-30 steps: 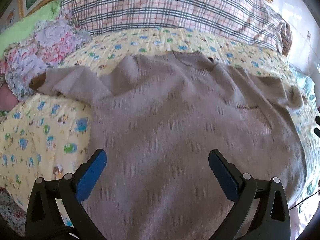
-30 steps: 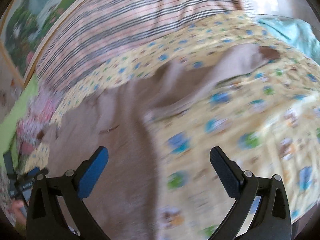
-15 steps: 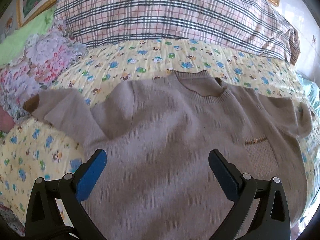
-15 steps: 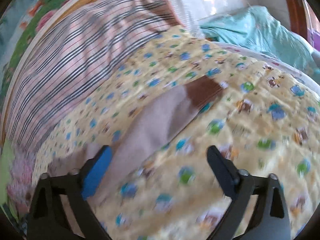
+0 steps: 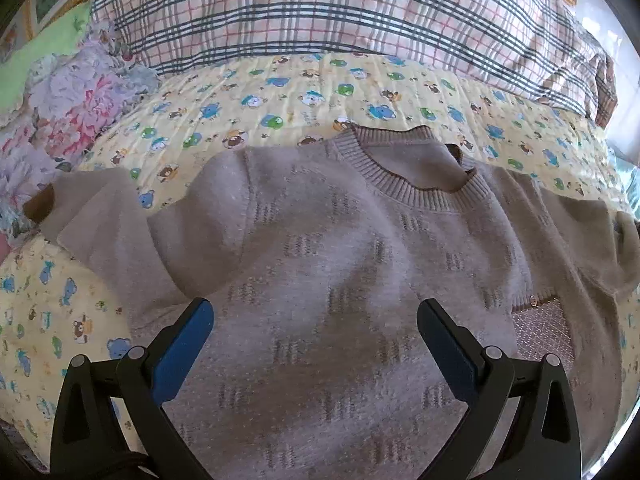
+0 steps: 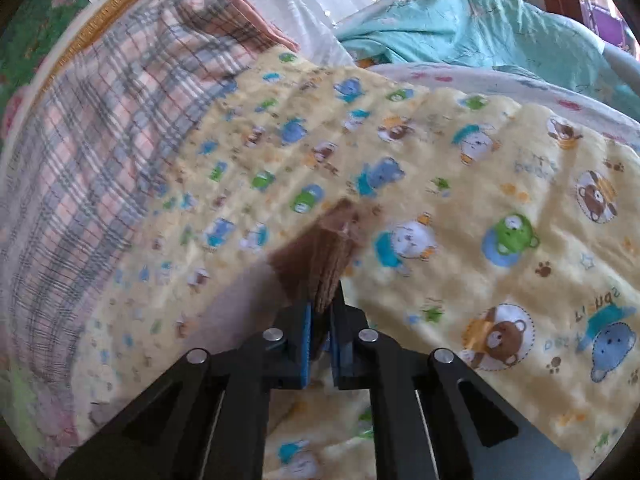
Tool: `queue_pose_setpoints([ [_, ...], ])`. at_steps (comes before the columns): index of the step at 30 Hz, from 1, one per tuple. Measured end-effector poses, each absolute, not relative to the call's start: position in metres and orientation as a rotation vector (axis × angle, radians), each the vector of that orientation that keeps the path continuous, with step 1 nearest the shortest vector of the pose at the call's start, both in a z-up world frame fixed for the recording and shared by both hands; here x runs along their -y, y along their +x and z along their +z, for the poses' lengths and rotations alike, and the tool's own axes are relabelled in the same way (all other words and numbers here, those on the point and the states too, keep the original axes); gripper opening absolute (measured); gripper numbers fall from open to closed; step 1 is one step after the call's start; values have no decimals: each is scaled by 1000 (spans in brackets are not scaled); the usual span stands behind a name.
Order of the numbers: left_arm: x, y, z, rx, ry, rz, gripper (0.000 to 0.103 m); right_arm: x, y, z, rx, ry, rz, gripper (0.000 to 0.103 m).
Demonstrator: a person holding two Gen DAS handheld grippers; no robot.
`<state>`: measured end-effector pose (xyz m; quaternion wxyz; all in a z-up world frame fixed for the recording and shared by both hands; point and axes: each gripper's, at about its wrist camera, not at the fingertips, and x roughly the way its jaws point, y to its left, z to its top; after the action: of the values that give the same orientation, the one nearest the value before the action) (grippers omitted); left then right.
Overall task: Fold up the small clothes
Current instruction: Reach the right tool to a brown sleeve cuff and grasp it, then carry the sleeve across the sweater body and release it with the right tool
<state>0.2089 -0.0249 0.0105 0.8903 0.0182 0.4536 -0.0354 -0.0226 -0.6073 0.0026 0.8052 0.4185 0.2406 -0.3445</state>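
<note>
The right gripper [image 6: 320, 320] has just closed and now pinches the brown cuff [image 6: 320, 256] of the sweater [image 5: 340, 280] (its sleeve end). The left gripper [image 5: 314, 320] hangs wide open over the sweater's chest, holding nothing. The sweater lies flat on the yellow blanket [image 5: 280, 100], with bare blanket beyond its collar.

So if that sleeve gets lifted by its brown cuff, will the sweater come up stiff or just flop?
Probably flop: the sweater is soft knit, lying rumpled on the quilt. The cuff already bends where the right gripper pinches it, so the sleeve would likely trail, dragging the body.
</note>
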Motion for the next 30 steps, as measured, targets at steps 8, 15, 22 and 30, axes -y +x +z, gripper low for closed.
queue_pose_setpoints([
  [8, 17, 196, 14, -927, -7, -113, 102, 510, 7, 89, -403, 743, -420, 8],
  [15, -10, 178, 19, -911, -46, -127, 102, 379, 90, 114, -437, 727, 0, 8],
  [22, -49, 161, 21, -899, -106, -149, 102, 246, 182, 74, -574, 737, 288, 8],
  [30, -72, 147, 15, -909, -135, -169, 102, 136, 250, 11, -756, 761, 450, 8],
])
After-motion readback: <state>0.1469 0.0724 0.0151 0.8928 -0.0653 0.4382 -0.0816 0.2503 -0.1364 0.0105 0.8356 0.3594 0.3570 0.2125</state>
